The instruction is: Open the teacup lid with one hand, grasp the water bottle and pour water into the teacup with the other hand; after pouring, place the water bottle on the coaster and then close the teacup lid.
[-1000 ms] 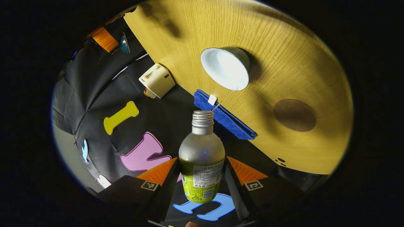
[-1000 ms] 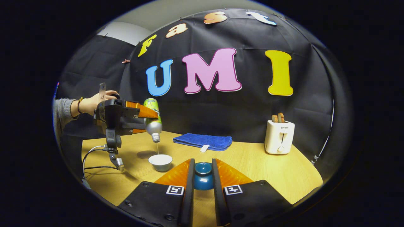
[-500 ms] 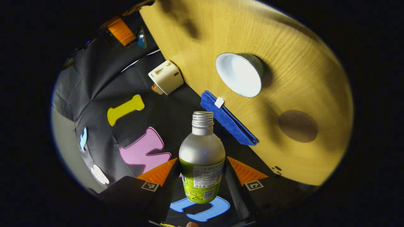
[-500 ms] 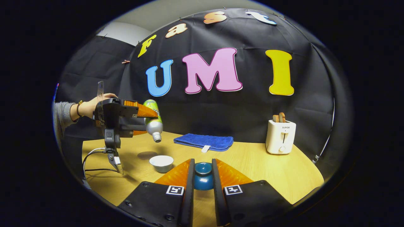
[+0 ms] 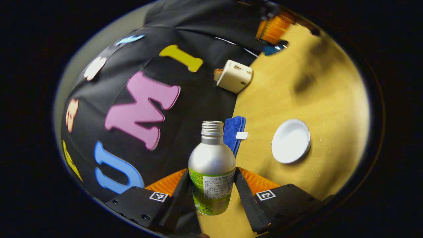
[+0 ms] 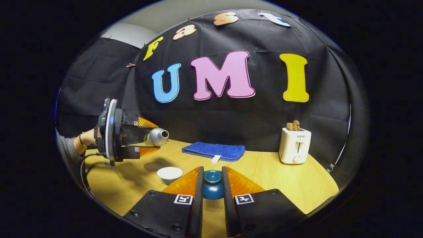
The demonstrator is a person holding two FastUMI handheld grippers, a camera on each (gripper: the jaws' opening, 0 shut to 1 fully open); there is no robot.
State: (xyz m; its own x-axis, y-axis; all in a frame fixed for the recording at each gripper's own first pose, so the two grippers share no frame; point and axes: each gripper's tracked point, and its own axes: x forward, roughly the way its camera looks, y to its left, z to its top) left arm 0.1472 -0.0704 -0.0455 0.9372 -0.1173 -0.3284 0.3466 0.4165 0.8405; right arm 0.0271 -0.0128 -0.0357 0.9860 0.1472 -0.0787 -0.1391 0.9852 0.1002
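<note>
The water bottle (image 5: 211,165), clamped near-level in the left tongs (image 5: 211,193), wanted righting before lowering onto the coaster (image 6: 152,166) at the teacup's (image 6: 170,173) ten o'clock, while the right tongs (image 6: 211,198) gripped the lid (image 6: 212,185).

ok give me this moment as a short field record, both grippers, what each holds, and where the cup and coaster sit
left gripper: shut on the silver metal water bottle with green label, lying near level, mouth uncapped
right gripper: shut on the dark blue round teacup lid
white ceramic teacup: uncovered on the wooden table
brown round coaster: bare, just behind the teacup
blue folded cloth: at the table's back edge
white toaster: back right
</note>
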